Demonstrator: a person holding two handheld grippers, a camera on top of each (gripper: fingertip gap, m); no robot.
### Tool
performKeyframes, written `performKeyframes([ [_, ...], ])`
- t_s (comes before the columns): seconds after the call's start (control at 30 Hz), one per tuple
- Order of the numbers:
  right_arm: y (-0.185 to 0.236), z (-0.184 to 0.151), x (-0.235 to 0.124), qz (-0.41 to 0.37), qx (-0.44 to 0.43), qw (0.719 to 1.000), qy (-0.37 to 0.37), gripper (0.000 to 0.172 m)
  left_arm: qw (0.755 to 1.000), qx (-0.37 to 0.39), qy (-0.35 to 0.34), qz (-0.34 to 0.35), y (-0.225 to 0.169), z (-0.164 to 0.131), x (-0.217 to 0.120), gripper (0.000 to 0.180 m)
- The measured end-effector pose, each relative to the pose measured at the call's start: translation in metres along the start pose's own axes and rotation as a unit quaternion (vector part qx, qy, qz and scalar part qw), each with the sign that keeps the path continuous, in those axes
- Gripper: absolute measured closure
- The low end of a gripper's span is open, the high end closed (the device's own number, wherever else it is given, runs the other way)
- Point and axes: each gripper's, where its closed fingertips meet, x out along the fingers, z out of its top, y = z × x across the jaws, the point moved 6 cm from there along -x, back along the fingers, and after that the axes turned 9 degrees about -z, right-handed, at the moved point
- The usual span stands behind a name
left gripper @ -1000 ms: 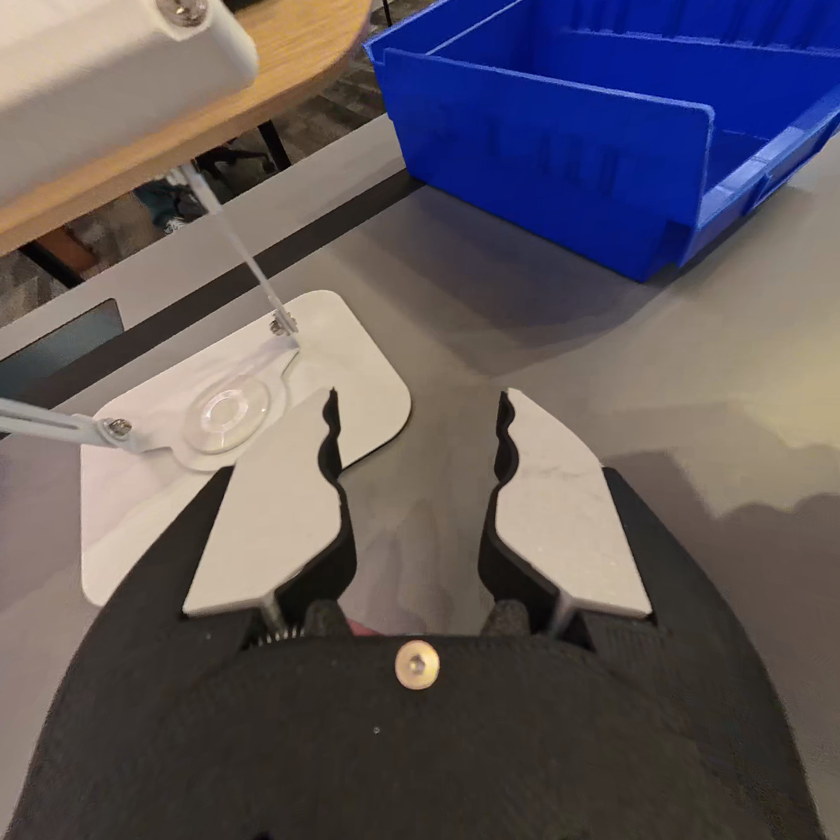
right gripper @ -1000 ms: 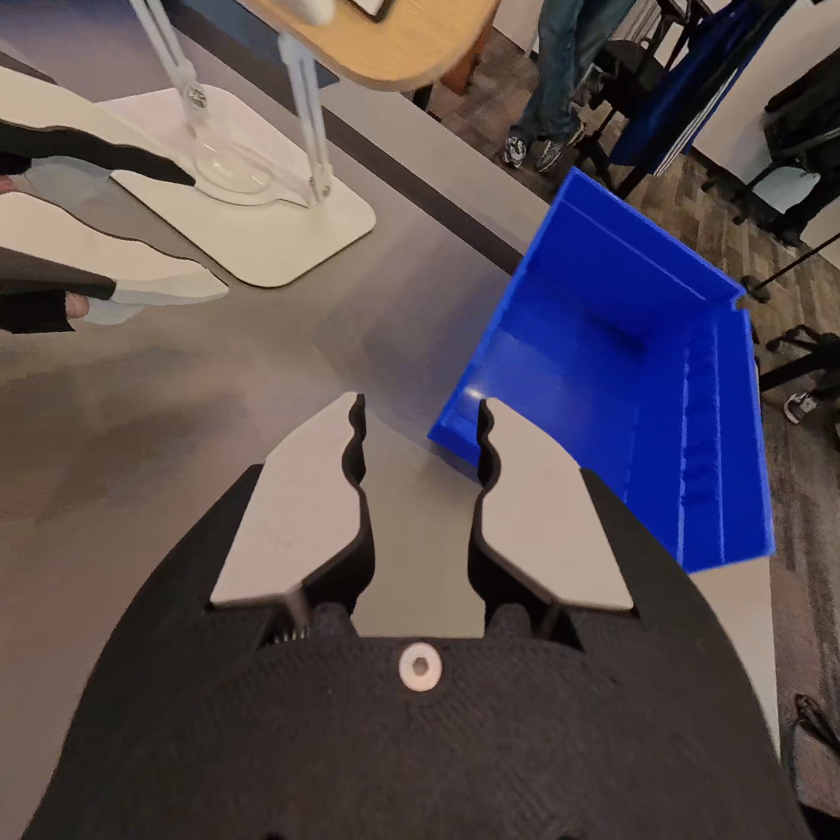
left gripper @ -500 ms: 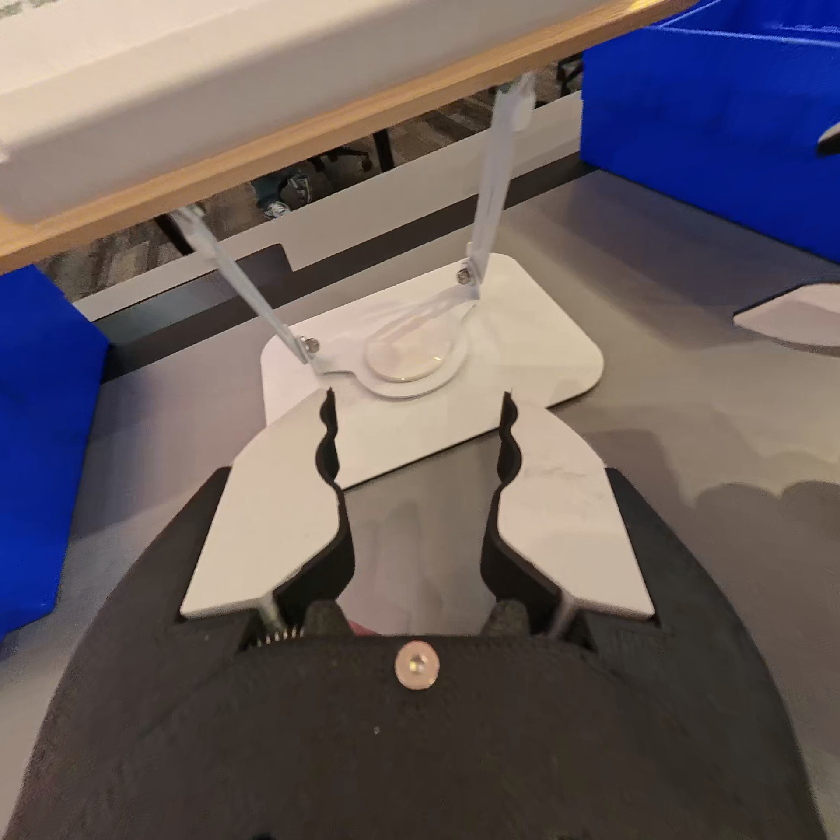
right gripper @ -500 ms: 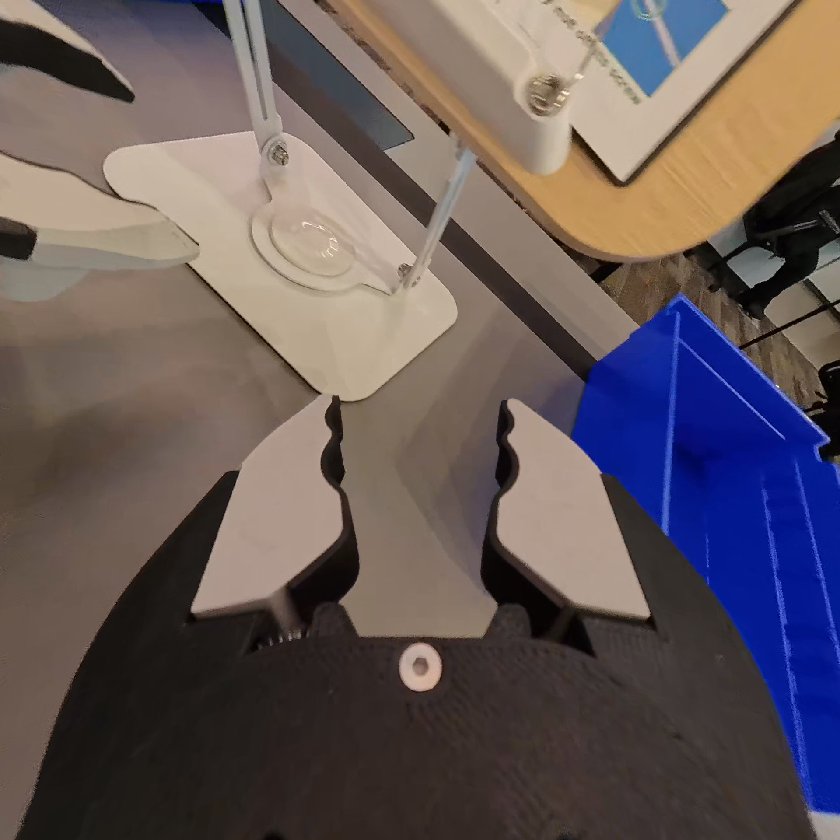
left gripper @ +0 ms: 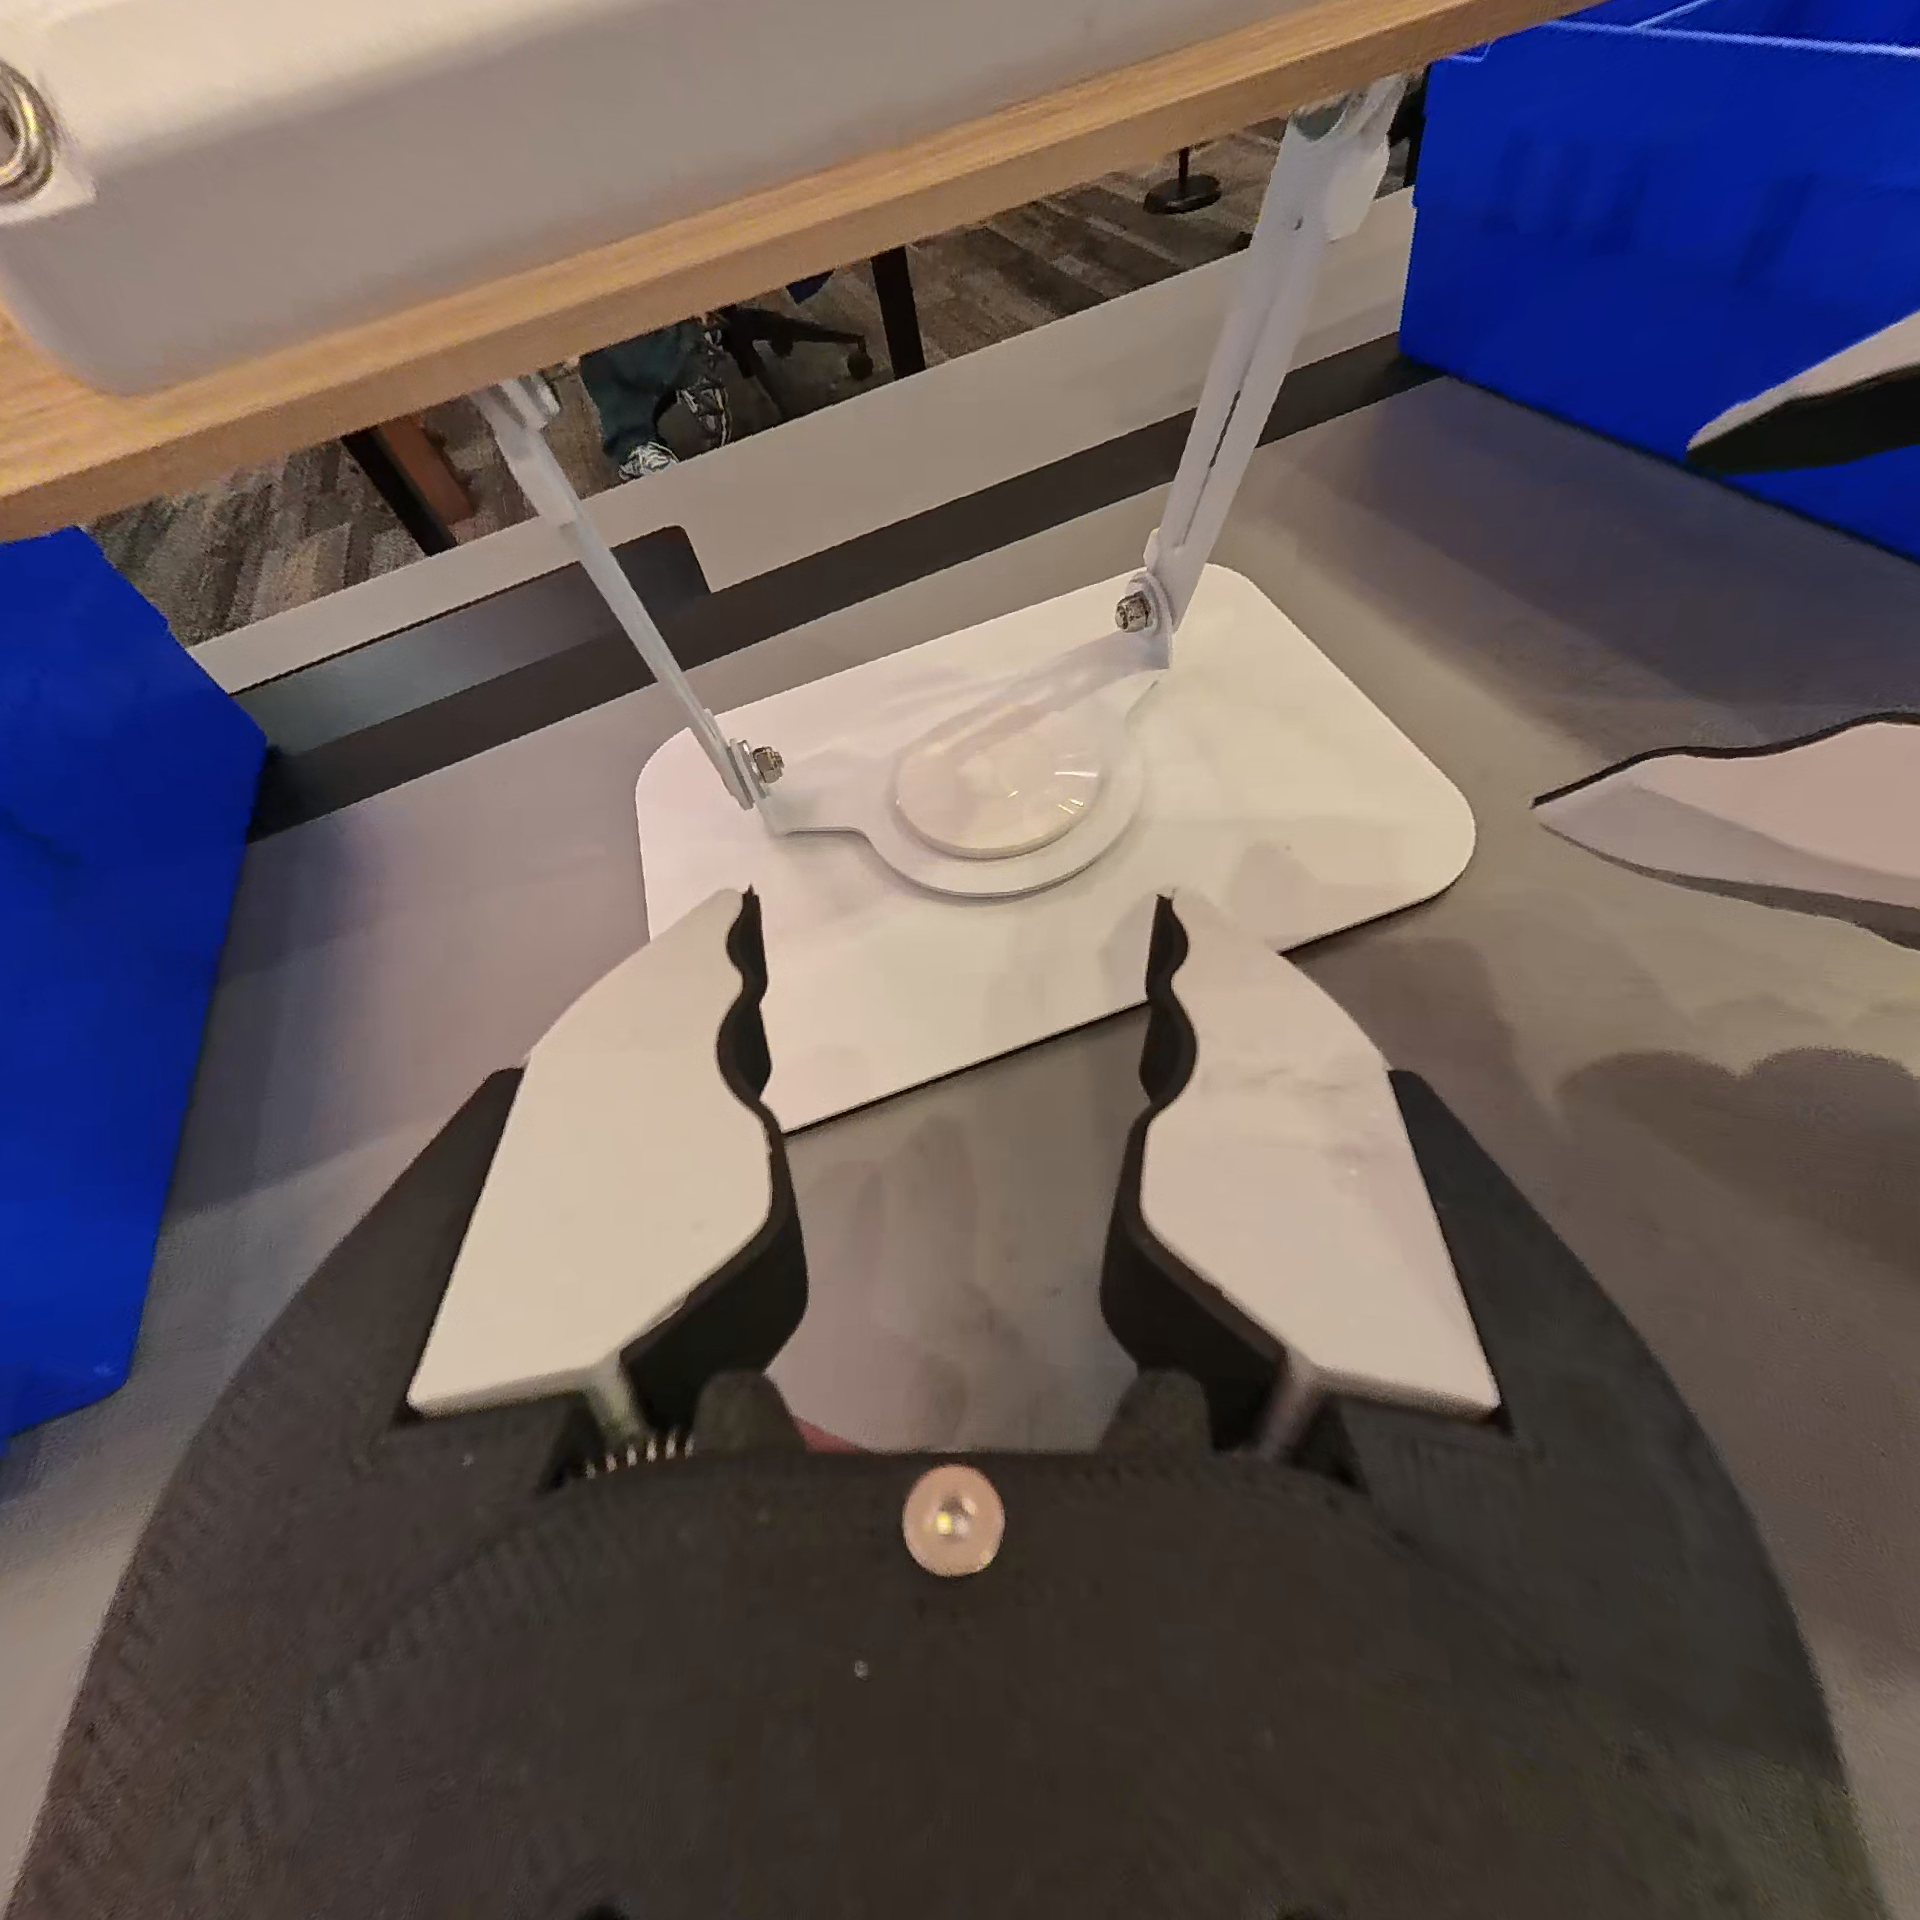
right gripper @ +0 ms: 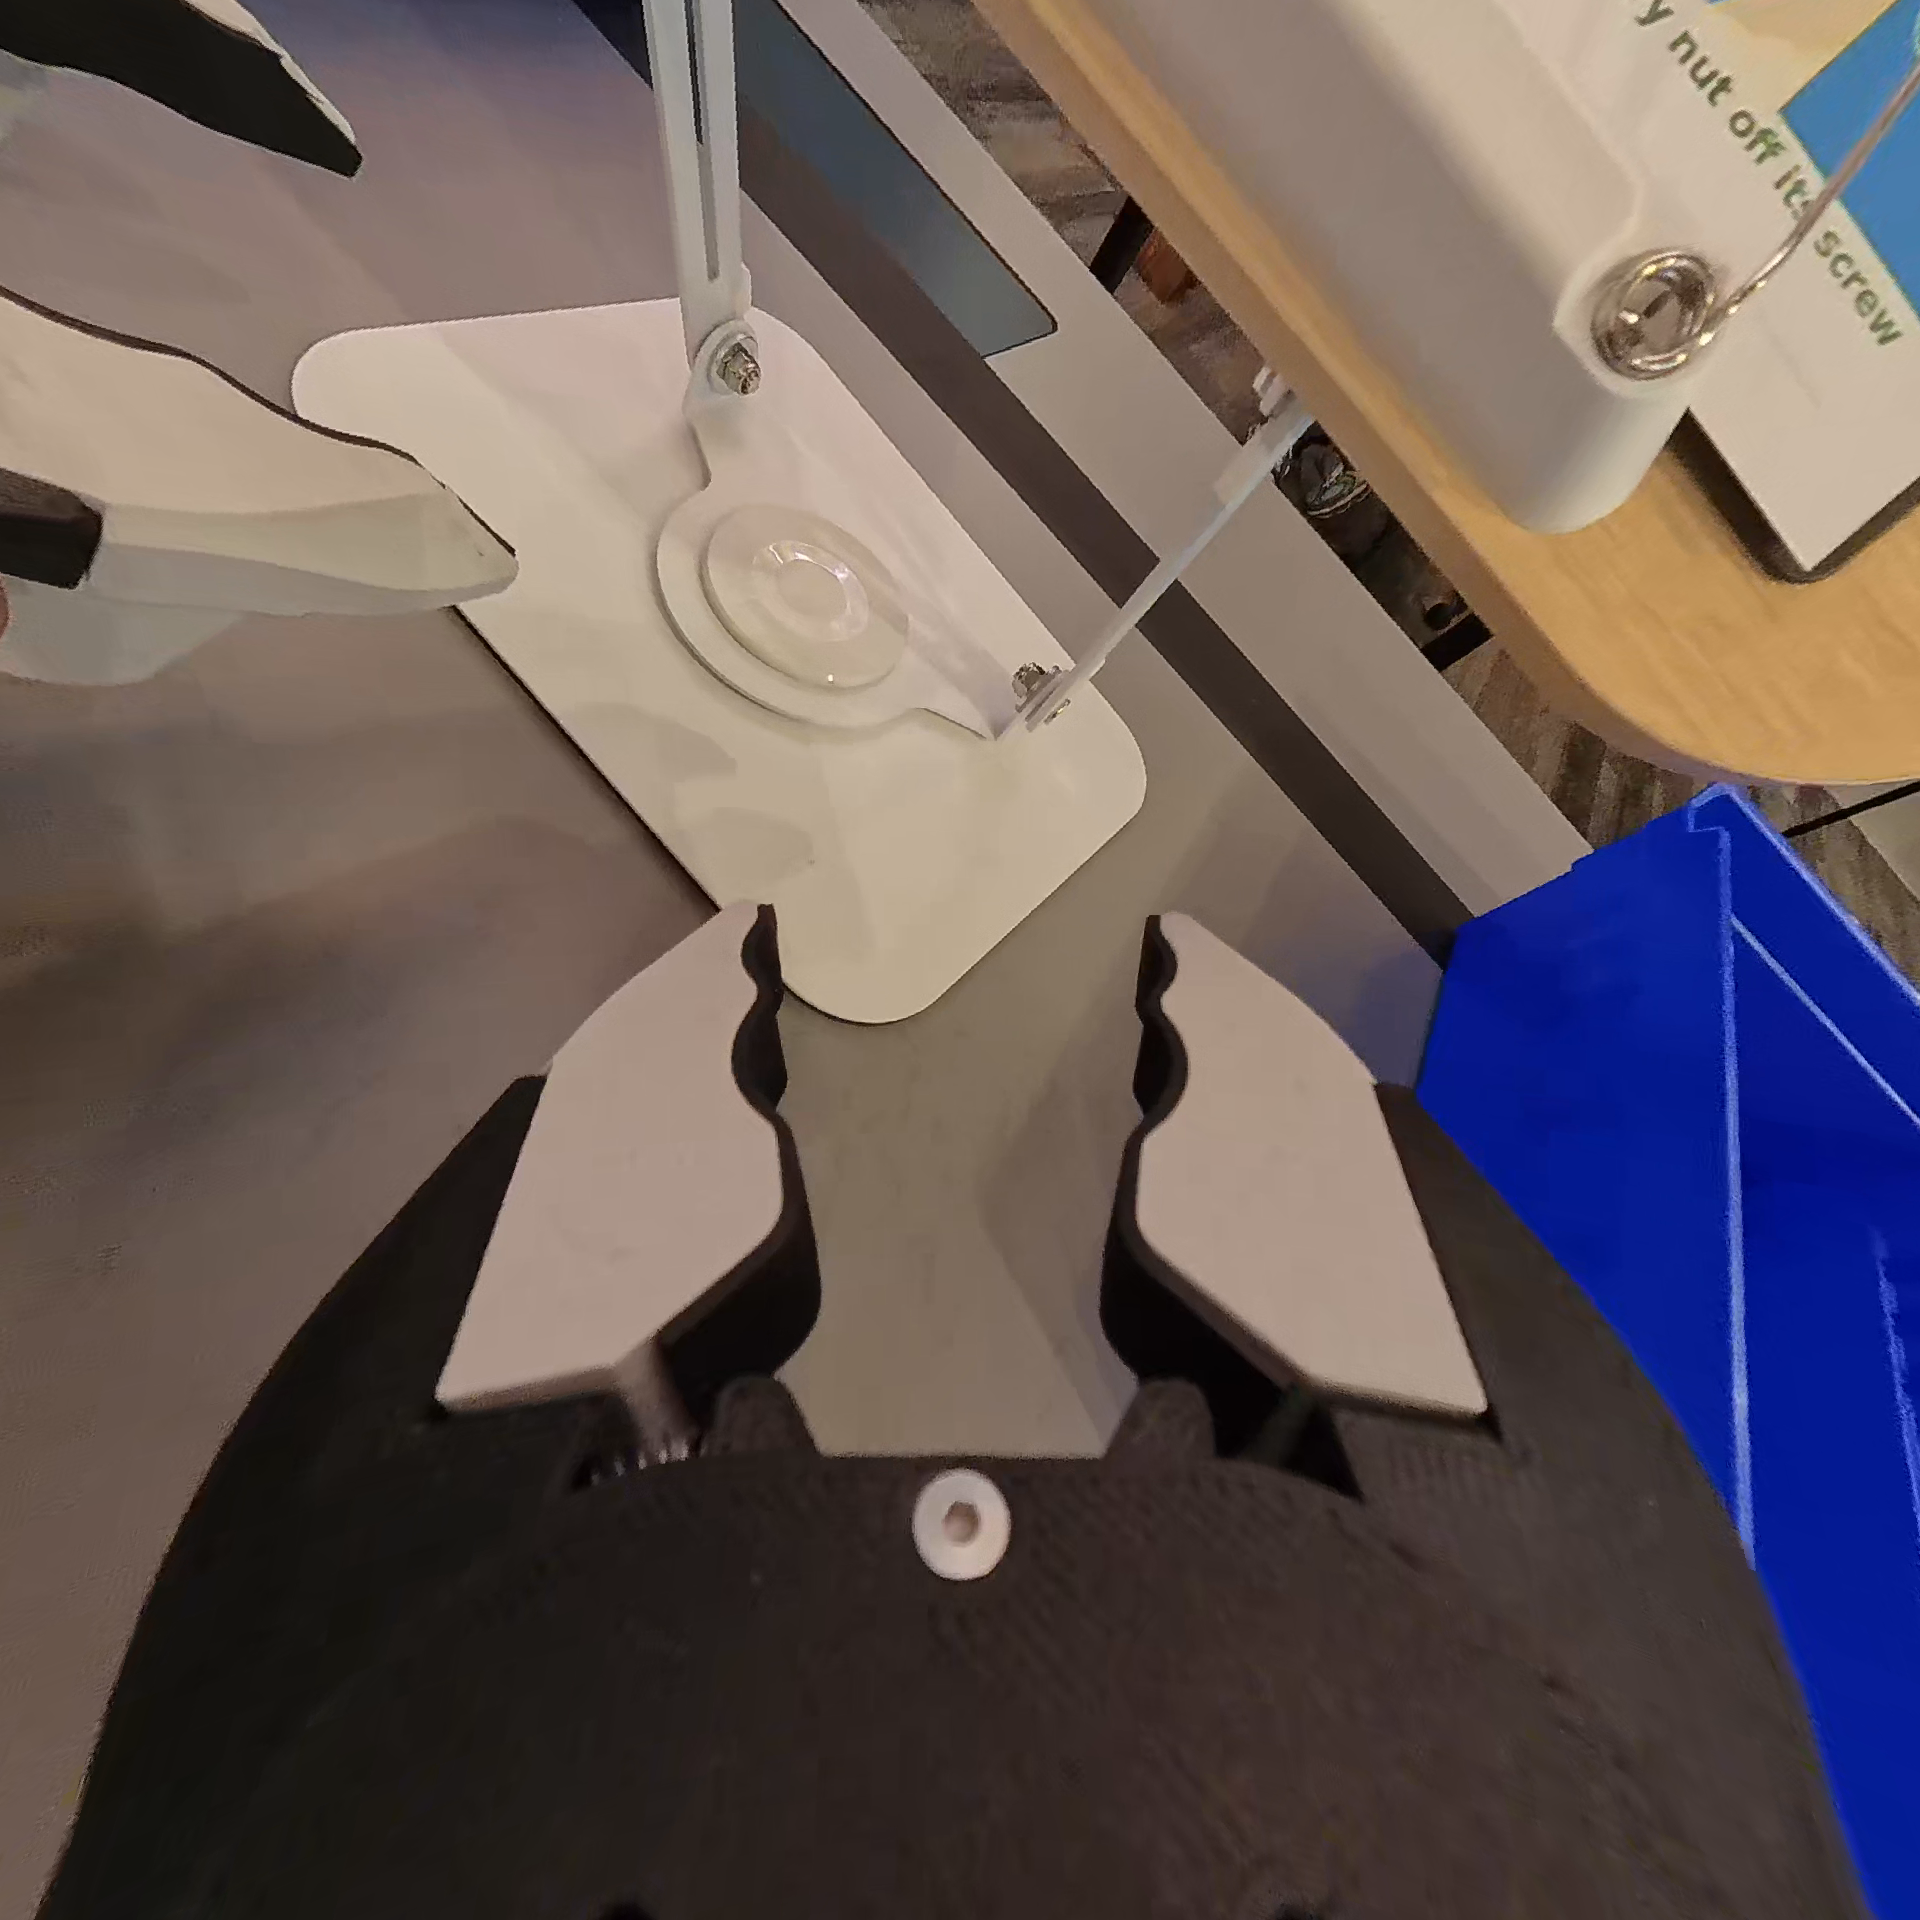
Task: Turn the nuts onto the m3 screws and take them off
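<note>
So in the left wrist view, there's a blue bin [left gripper: 94, 935] way over at 9 o'clock, sitting on the grey table [left gripper: 416, 987]. The left gripper [left gripper: 956, 914] is dead centre at 6 o'clock, jaws spread wide with nothing between them, just the near edge of a white base plate [left gripper: 1299, 831] showing through the gap. That plate lies flat on the table and carries a round clear lens disc [left gripper: 1003, 795] at about 12 o'clock from the fingertips. Two thin white struts [left gripper: 1216, 447] bolt onto the plate's bracket and run up to a white housing [left gripper: 416, 135] under a wooden board [left gripper: 727, 239] at 11 o'clock. A second blue bin [left gripper: 1662, 260] sits at 2 o'clock, and the other gripper's fingers [left gripper: 1766, 831] poke in from 3 o'clock.

Right wrist view: the left gripper's fingers [right gripper: 260, 520] come in from 9 to 10 o'clock, one tip just beside the lens disc [right gripper: 800, 608]. The plate [right gripper: 883, 883] runs diagonally, its near corner between the tips of the right gripper [right gripper: 956, 925], which is also wide open and holding nothing, hovering over the table [right gripper: 260, 935]. At 1 o'clock there's the wooden board [right gripper: 1558, 623] with the white housing [right gripper: 1455, 260] and a printed card [right gripper: 1818, 260] on it. A blue bin [right gripper: 1662, 1143] fills 3 to 4 o'clock, right beside the right finger.
</note>
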Motion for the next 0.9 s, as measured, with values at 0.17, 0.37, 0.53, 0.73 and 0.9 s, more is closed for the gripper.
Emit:
performKeyframes([
  [0.17, 0.001, 0.002, 0.0, 0.002, -0.002, 1.0, 0.002, 0.105, 1.0, -0.001, -0.001, -0.001, 0.0, 0.0, 0.0, 0.111],
  [0.37, 0.009, 0.014, -0.001, 0.008, -0.008, 1.0, -0.008, 0.106, 1.0, 0.002, -0.007, 0.005, 0.005, 0.002, -0.009, 0.11],
  [0.53, 0.023, 0.032, 0.002, 0.038, -0.008, 0.999, -0.033, 0.116, 0.999, 0.023, -0.009, 0.025, 0.026, -0.001, -0.025, 0.121],
  [0.73, 0.045, 0.052, 0.013, 0.099, -0.018, 0.992, -0.072, 0.171, 0.999, 0.041, -0.001, 0.031, 0.058, -0.014, -0.039, 0.18],
  [0.9, 0.058, 0.048, 0.027, 0.104, -0.02, 0.992, -0.075, 0.171, 0.999, 0.024, 0.011, 0.04, 0.074, -0.024, -0.037, 0.18],
])
